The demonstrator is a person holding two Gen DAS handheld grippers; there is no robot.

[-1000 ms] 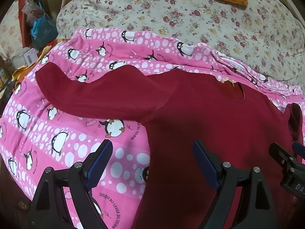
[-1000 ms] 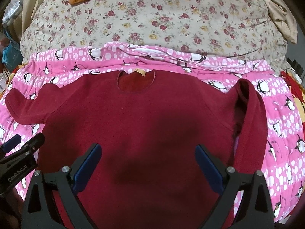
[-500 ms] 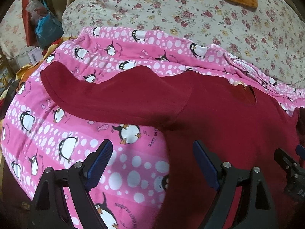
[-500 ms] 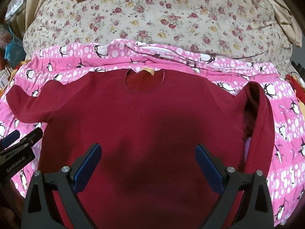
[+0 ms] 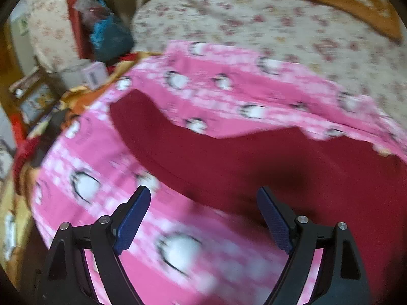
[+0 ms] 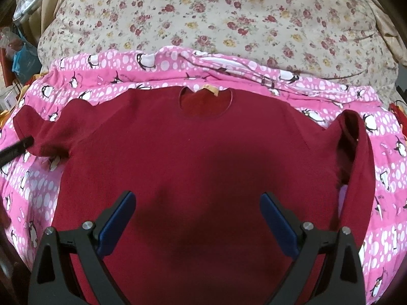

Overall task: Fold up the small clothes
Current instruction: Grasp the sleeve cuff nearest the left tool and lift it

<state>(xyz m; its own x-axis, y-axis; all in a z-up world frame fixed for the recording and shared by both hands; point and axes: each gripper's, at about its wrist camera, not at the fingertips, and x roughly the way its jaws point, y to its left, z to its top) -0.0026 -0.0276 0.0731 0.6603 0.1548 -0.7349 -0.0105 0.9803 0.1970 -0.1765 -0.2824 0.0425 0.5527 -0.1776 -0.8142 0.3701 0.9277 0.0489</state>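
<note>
Dark red sweater point(image 6: 203, 152) flat on penguin-print pink blanket point(image 6: 114, 76), right sleeve folded inward. Left tool point(image 5: 203, 218) and right tool point(image 6: 197, 218) spread, empty, hovering above.

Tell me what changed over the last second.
The left tool swung left toward the shirt's spread sleeve, open and holding nothing; its picture is blurred. The right tool stayed open over the red shirt, which lies as before on the pink blanket.
</note>
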